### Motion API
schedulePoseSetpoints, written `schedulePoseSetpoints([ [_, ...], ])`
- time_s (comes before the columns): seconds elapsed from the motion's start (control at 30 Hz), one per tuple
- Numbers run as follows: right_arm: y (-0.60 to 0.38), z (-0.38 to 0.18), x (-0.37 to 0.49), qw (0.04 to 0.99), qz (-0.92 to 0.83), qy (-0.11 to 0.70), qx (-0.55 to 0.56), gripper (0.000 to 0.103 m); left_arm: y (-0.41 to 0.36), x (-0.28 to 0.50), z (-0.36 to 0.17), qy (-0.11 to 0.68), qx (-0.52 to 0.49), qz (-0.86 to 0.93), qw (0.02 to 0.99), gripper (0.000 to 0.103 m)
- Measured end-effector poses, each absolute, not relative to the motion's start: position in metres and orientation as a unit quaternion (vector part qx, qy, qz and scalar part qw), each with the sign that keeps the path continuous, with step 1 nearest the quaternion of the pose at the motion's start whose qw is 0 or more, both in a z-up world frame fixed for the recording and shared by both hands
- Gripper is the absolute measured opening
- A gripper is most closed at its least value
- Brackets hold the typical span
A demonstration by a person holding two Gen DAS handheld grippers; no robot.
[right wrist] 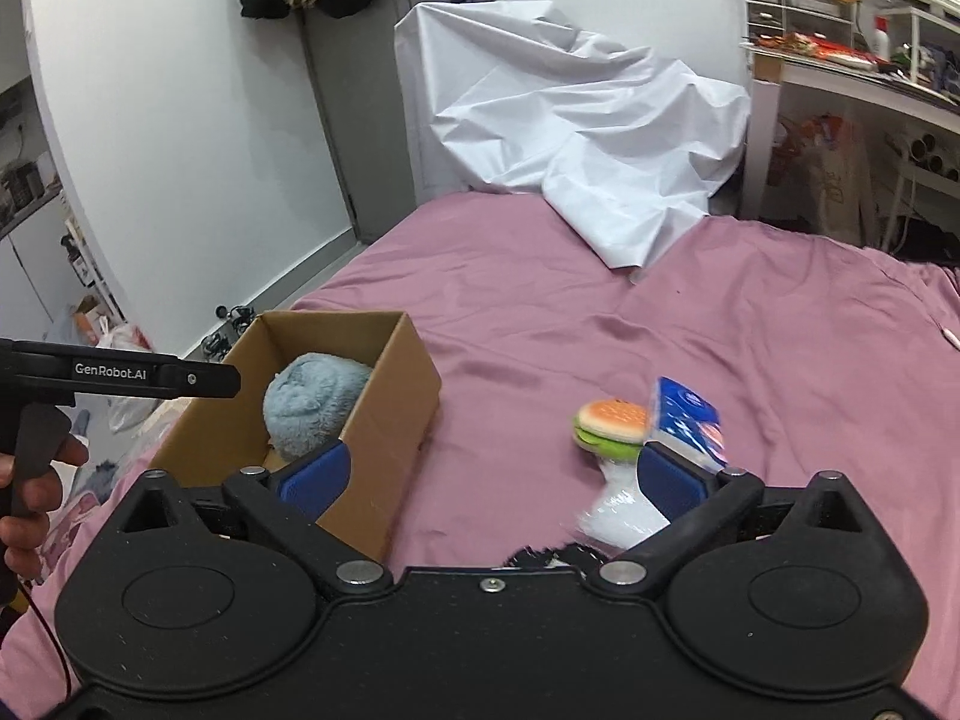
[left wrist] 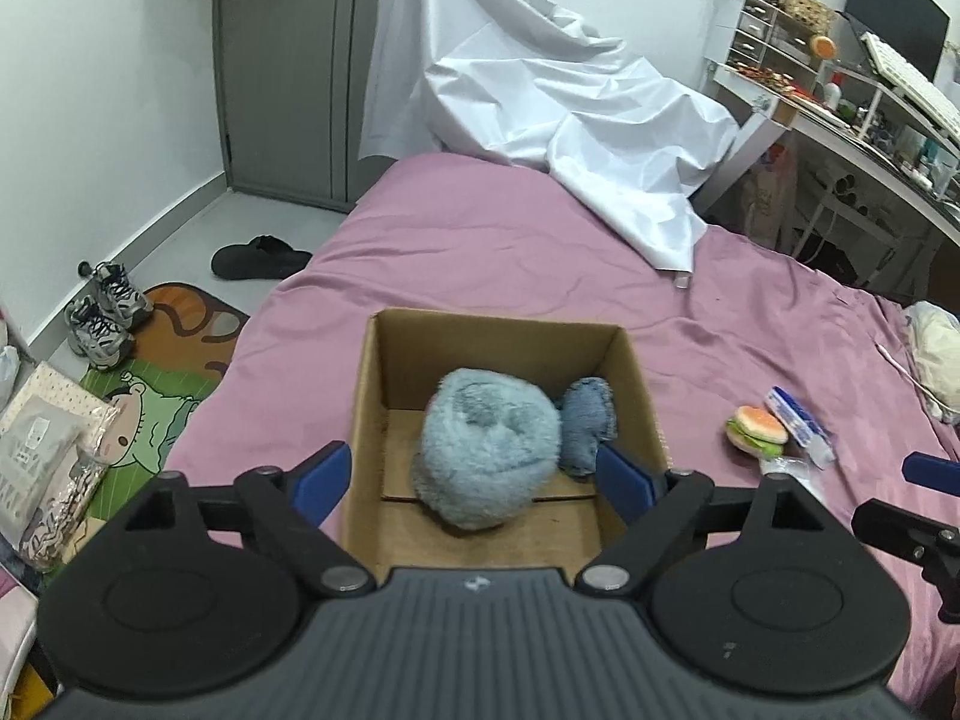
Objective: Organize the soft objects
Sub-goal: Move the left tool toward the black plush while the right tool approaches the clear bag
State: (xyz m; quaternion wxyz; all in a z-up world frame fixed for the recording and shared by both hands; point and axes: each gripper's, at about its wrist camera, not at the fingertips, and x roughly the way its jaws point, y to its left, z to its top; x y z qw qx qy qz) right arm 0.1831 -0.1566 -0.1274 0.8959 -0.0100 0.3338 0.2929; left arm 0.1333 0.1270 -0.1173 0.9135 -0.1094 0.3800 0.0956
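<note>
An open cardboard box (left wrist: 639, 384) (right wrist: 390, 414) sits on the purple bed. Inside it lie a fluffy light-blue plush (left wrist: 489, 459) (right wrist: 312, 402) and a darker blue soft item (left wrist: 591, 420). My left gripper (left wrist: 474, 480) is open, its fingers spread wide above the box, holding nothing. A hamburger plush (left wrist: 757, 429) (right wrist: 612, 423) lies on the bed right of the box, beside a blue-and-white tissue pack (left wrist: 801, 423) (right wrist: 687, 417). My right gripper (right wrist: 489, 477) is open and empty, low over the bed between the box and the hamburger. A clear plastic bag (right wrist: 618, 510) lies by its right finger.
A white sheet (left wrist: 540, 96) (right wrist: 576, 120) drapes over the bed's far end. A cluttered desk (left wrist: 852, 120) stands at the right. Shoes (left wrist: 105, 315), a slipper and a patterned mat lie on the floor at the left. A pale cloth bundle (left wrist: 939, 354) lies at the bed's right edge.
</note>
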Motion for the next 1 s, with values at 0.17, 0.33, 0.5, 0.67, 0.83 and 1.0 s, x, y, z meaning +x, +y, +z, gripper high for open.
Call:
schedulePoseSetpoints([
  [0.17, -0.180, -0.126, 0.184, 0.895, 0.283, 0.344, 0.030, 0.103, 0.112, 0.129, -0.111, 0.382, -0.121, 0.080, 0.913, 0.089],
  [0.33, -0.197, -0.128, 0.183, 0.900, 0.269, 0.341, 0.034, 0.103, 0.090, 0.130, -0.104, 0.374, -0.112, 0.059, 0.919, 0.092],
  [0.5, -0.217, -0.132, 0.186, 0.893, 0.282, 0.343, 0.067, 0.103, 0.072, 0.136, -0.100, 0.372, -0.120, 0.056, 0.919, 0.095],
  [0.67, -0.231, -0.132, 0.193, 0.895, 0.279, 0.340, 0.076, 0.103, 0.059, 0.143, -0.095, 0.375, -0.112, 0.059, 0.918, 0.095],
  [0.83, -0.240, -0.139, 0.197, 0.894, 0.275, 0.344, 0.079, 0.102, 0.047, 0.149, -0.096, 0.375, -0.109, 0.049, 0.919, 0.095],
  [1.0, -0.248, -0.153, 0.203, 0.887, 0.276, 0.359, 0.090, 0.096, 0.035, 0.157, -0.099, 0.385, -0.102, 0.043, 0.916, 0.095],
])
